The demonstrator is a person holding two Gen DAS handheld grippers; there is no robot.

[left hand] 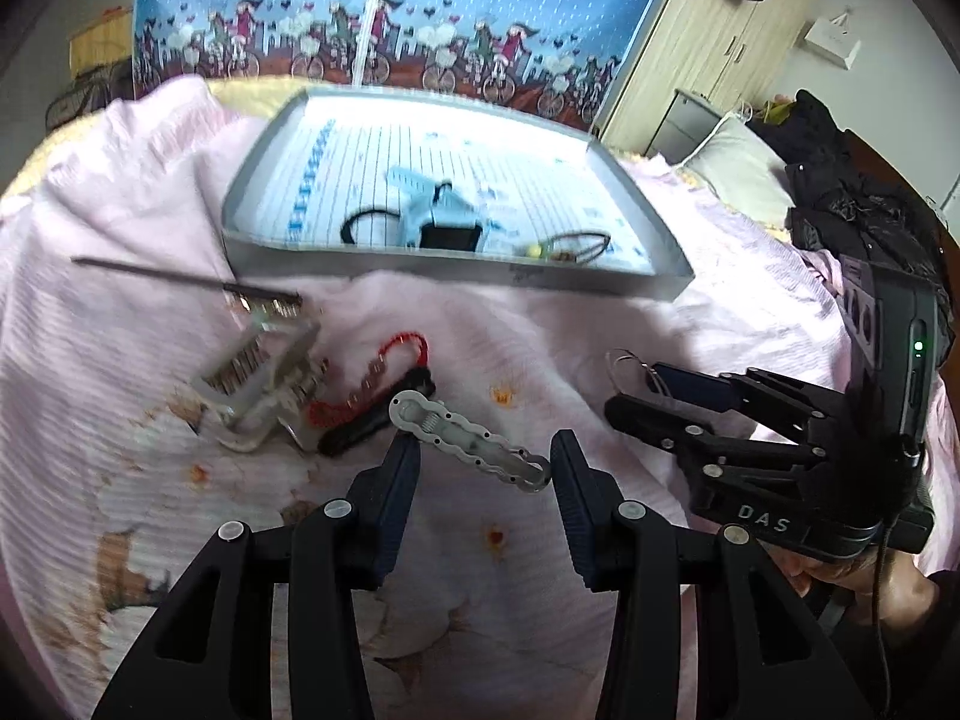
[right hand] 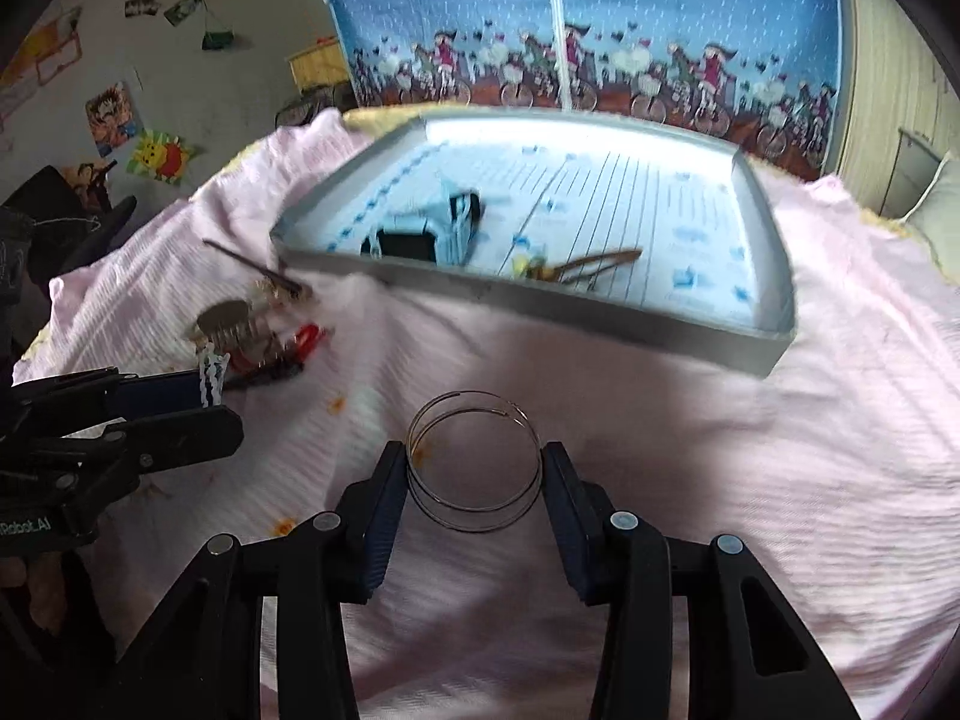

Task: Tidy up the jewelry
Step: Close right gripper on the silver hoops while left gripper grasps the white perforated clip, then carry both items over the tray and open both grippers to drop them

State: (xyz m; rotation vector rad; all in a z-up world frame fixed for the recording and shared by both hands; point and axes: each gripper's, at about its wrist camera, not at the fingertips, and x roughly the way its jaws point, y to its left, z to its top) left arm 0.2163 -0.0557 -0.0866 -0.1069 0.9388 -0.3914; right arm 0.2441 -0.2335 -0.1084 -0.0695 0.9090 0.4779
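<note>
**Two grippers, two pieces, one tray to fill**

Two items are in hand at once. The wire bangle [right hand: 474,462], a thin double-loop ring, sits between the fingers of the right gripper [right hand: 475,468], which are closed onto its opposite sides so that the loop spans the gap; it hangs above the pink bedspread [right hand: 720,480], short of the grey tray [right hand: 774,354]. The silver wavy hair clip [left hand: 468,441] lies across the span of the left gripper [left hand: 483,462], its ends meeting the two fingers, so the grip looks clamped on the clip, though contact at the round end is hard to confirm.

To do this step well, I would judge that the bangle needs only light pressure: thin wire will likely bow or spring out if squeezed harder. Carry it level over the tray's near wall, then part the fingers low above the lined floor, away from the light-blue claw clip [right hand: 432,228] and the hair ties [right hand: 576,267] already inside.

Left of the clip, a heap remains on the bedspread: a clear comb clip [left hand: 258,384], a red beaded bracelet [left hand: 384,372] and a thin dark pin [left hand: 180,276]. Lifting the hair clip straight up should avoid dragging the bracelet.
</note>
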